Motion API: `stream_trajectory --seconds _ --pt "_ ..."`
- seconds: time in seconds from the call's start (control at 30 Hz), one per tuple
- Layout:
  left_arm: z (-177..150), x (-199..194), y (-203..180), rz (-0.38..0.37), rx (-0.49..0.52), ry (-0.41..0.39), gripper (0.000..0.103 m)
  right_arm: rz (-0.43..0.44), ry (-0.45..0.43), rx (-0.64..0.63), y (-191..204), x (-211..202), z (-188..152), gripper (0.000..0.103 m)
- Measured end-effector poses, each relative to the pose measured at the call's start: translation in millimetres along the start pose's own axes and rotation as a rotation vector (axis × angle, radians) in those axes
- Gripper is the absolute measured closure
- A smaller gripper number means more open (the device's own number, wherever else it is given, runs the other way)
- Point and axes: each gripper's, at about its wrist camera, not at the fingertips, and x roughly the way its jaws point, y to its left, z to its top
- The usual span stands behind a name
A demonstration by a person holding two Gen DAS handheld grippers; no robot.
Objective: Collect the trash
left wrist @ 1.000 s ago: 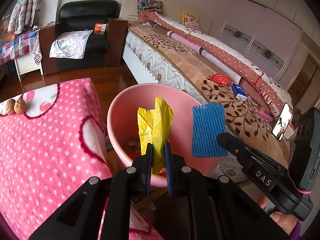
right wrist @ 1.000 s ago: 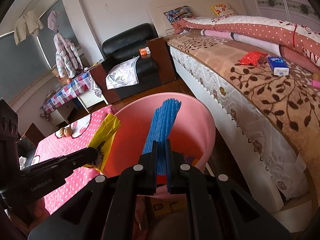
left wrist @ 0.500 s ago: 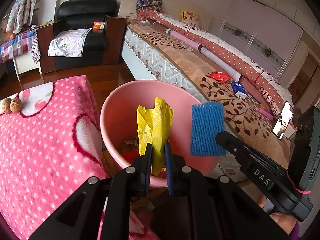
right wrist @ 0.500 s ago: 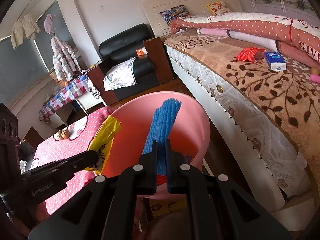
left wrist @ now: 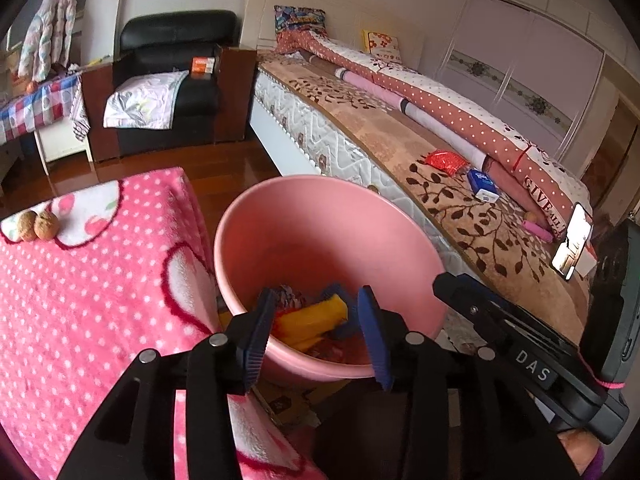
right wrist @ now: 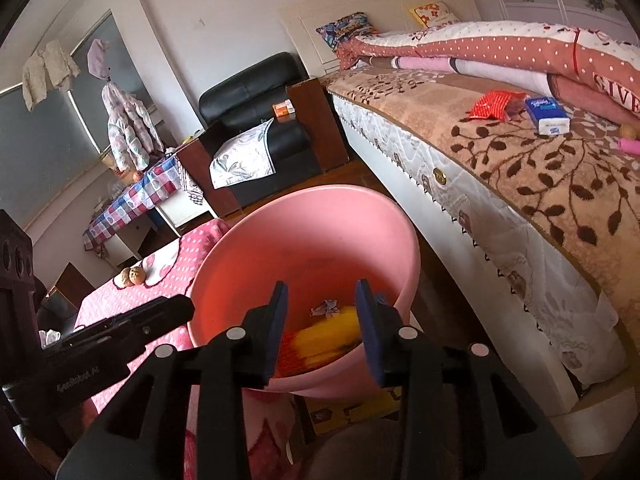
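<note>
Both sets of jaws stand spread wide and hold nothing. The left gripper (left wrist: 316, 332) hangs over the near rim of the pink bucket (left wrist: 280, 216), and between its jaws lies a yellow wrapper (left wrist: 310, 318) at the bottom, with a scrap of blue (left wrist: 334, 290) and a small patterned scrap (left wrist: 286, 294) beside it. The right gripper (right wrist: 322, 328) hangs over the same bucket (right wrist: 304, 216) from the other side, and its view also shows the yellow wrapper (right wrist: 332, 330) on the bottom, among red and patterned bits.

By the look of it, this is the drop step: the trash lies in the bucket and neither gripper carries anything.

The bucket stands between a table covered with a pink dotted blanket (left wrist: 88, 280) and a bed (left wrist: 360, 136). Two walnuts (left wrist: 36, 226) sit at the far corner of the blanket. On the bed's brown leaf-patterned cover lie a red packet (left wrist: 446, 160) and, just beside it, a blue tissue pack (left wrist: 484, 186); further along are a pink tube (left wrist: 538, 230) and a phone (left wrist: 572, 246).

The next move most likely calls for lifting both grippers clear of the rim and turning to what remains. The red packet looks the likeliest trash; it lies nearer the right gripper, which would need to reach across the bed edge, jaws spread, and close on the crinkled foil without dragging the tissue pack. Whether the walnuts count as trash cannot be told.
</note>
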Motion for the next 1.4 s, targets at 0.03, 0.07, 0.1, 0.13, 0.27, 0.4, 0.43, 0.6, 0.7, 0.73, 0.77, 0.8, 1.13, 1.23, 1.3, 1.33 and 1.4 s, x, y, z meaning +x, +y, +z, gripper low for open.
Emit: stream_trajectory --seconds 0.03,0.07,0.1,0.13,0.27,0.4,0.43,0.6,0.7,0.73,0.77,0.8,1.13,1.23,1.3,1.33,1.4 --pt "0 -2 0 0.005 0.001 -0.005 0.06 -0.002 -0.002 -0.004 1 -1 0 0.067" --pt "0 -4 0 0.012 0.002 -0.009 0.06 -0.003 -0.004 -0.007 2 -3 -1 0.067" --pt "0 -6 0 0.019 0.001 -0.013 0.06 0.002 -0.004 -0.008 3 -4 -1 0.067" --pt "-1 -9 0 0.024 -0.001 -0.02 0.06 0.006 -0.005 -0.007 5 -6 -2 0.067" --pt "-3 -21 2 0.044 -0.003 -0.045 0.06 0.01 -0.02 -0.033 16 -15 -7 0.054" --pt "-5 -33 4 0.065 -0.005 -0.063 0.06 0.009 -0.025 -0.066 27 -22 -11 0.053" --pt "-6 -37 4 0.071 -0.004 -0.068 0.06 0.007 -0.028 -0.073 30 -24 -12 0.053" --pt "-10 -49 7 0.091 0.001 -0.085 0.06 0.001 -0.038 -0.098 43 -32 -15 0.053" --pt "-12 -54 7 0.097 0.005 -0.089 0.06 -0.002 -0.041 -0.105 47 -36 -16 0.053" --pt "-13 -56 7 0.099 0.006 -0.091 0.06 -0.004 -0.042 -0.107 48 -37 -17 0.053" --pt "-13 -57 7 0.101 0.007 -0.093 0.06 -0.005 -0.041 -0.105 49 -37 -17 0.053" --pt "-14 -59 7 0.101 0.007 -0.093 0.06 -0.006 -0.039 -0.102 49 -37 -17 0.052" --pt "-19 -71 4 0.104 0.027 -0.11 0.06 -0.016 -0.039 -0.117 59 -43 -21 0.052" --pt "-20 -73 4 0.114 0.032 -0.118 0.06 -0.016 -0.041 -0.12 61 -44 -21 0.051" --pt "-22 -76 4 0.12 0.033 -0.124 0.06 -0.016 -0.042 -0.12 62 -45 -22 0.051" --pt "-22 -77 5 0.122 0.032 -0.128 0.06 -0.016 -0.041 -0.12 62 -45 -22 0.051" --pt "-24 -80 5 0.125 0.033 -0.133 0.06 -0.015 -0.041 -0.12 63 -46 -23 0.051"
